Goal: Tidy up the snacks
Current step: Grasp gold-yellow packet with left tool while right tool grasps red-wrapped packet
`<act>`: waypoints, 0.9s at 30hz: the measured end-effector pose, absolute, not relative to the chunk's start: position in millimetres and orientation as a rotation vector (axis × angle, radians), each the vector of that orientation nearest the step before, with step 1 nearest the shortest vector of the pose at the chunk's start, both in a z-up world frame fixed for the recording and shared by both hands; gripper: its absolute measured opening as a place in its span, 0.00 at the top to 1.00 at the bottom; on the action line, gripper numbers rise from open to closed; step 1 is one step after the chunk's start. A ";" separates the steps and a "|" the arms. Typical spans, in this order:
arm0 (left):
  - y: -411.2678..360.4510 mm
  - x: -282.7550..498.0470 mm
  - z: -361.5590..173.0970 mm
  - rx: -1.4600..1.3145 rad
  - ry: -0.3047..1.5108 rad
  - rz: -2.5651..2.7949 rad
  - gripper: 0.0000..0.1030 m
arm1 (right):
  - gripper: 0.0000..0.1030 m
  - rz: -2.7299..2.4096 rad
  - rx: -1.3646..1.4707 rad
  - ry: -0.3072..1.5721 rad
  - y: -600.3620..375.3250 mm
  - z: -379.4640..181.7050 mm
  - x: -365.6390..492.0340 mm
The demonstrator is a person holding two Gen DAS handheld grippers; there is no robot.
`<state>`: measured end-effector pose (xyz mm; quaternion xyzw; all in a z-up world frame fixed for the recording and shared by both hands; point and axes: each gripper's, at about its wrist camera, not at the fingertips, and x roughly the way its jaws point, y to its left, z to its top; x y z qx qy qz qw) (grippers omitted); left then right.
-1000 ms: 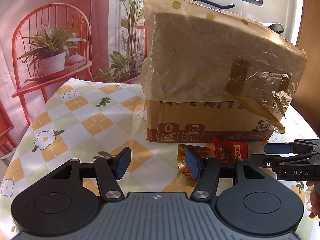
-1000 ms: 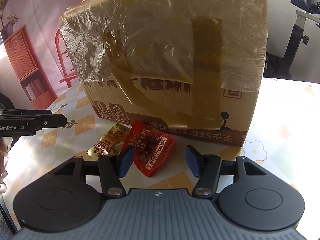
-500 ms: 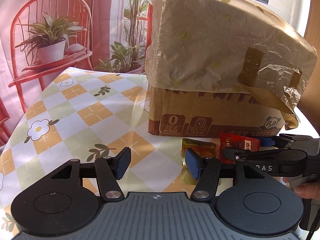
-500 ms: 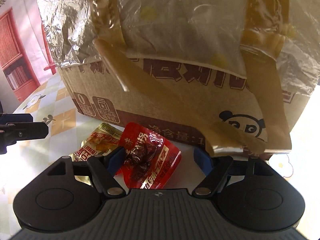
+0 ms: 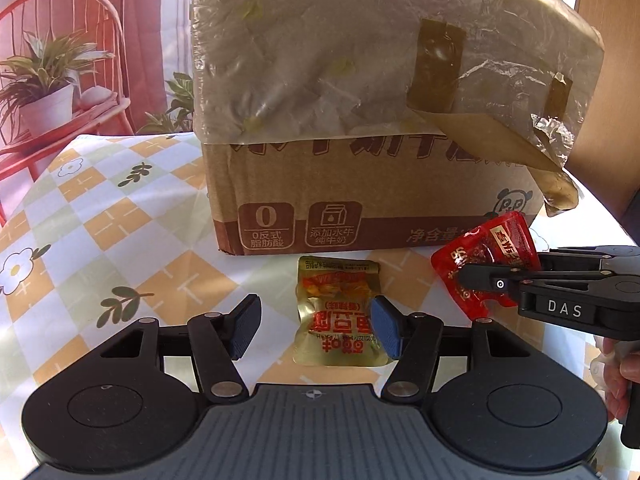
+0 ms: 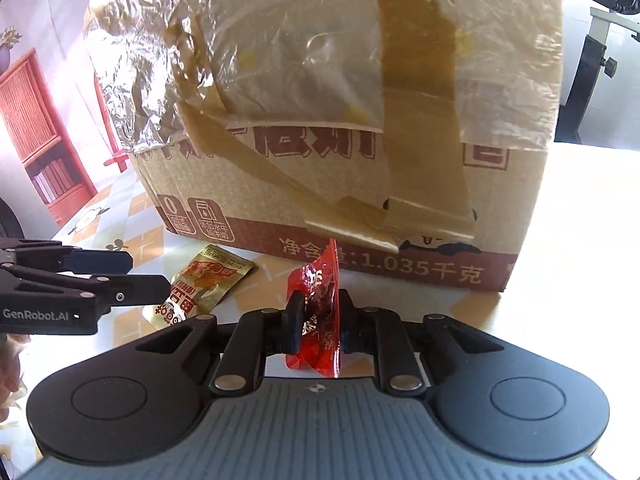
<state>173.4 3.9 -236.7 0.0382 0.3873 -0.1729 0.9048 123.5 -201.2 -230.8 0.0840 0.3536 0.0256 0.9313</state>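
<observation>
A red snack packet (image 6: 320, 280) stands on edge off the table, and my right gripper (image 6: 318, 320) is shut on its lower part. From the left wrist view the right gripper (image 5: 480, 280) holds the red packet (image 5: 484, 256) at the right, in front of the box. A gold snack packet (image 5: 340, 316) lies flat on the tablecloth. My left gripper (image 5: 314, 326) is open just over it, with the packet between the fingers and the right finger over its edge. In the right wrist view the left gripper (image 6: 144, 274) reaches over the gold packet (image 6: 208, 280).
A large cardboard box (image 5: 360, 184) wrapped in plastic film and brown tape stands close behind both packets, with a loose tape flap (image 6: 360, 232) hanging down. The checked flower tablecloth (image 5: 120, 220) stretches to the left. A red chair with a potted plant (image 5: 44, 92) stands beyond the table edge.
My right gripper went from open around the flat red packet to shut on it, and the packet now stands on edge. My left gripper dropped lower and closer over the gold packet.
</observation>
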 end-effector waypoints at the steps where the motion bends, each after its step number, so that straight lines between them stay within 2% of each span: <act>1: 1.1 174.7 -239.3 0.085 0.805 -0.356 0.38 | 0.84 0.051 0.180 0.720 -203.8 -229.8 120.8; 4: -8.0 178.8 -248.3 0.106 0.822 -0.343 0.37 | 0.84 0.047 0.199 0.713 -207.8 -229.8 115.9; 10: -21.7 182.3 -257.3 0.149 0.799 -0.317 0.26 | 0.84 0.045 0.219 0.714 -211.9 -232.0 111.8; 12: -23.2 181.6 -258.3 0.150 0.792 -0.311 0.25 | 0.84 0.045 0.221 0.711 -210.5 -232.5 111.8; 13: -23.3 181.7 -258.6 0.149 0.791 -0.312 0.26 | 0.84 0.045 0.222 0.709 -208.2 -232.9 112.5; 16: -22.7 177.8 -255.2 0.144 0.778 -0.322 0.51 | 0.84 0.052 0.226 0.701 -207.1 -230.0 108.2; 19: -23.4 173.0 -252.2 0.115 0.792 -0.327 0.57 | 0.84 0.059 0.223 0.693 -205.5 -226.9 102.6; 27: -17.0 150.2 -239.1 0.115 0.765 -0.322 0.64 | 0.84 0.062 0.204 0.684 -201.2 -218.9 88.0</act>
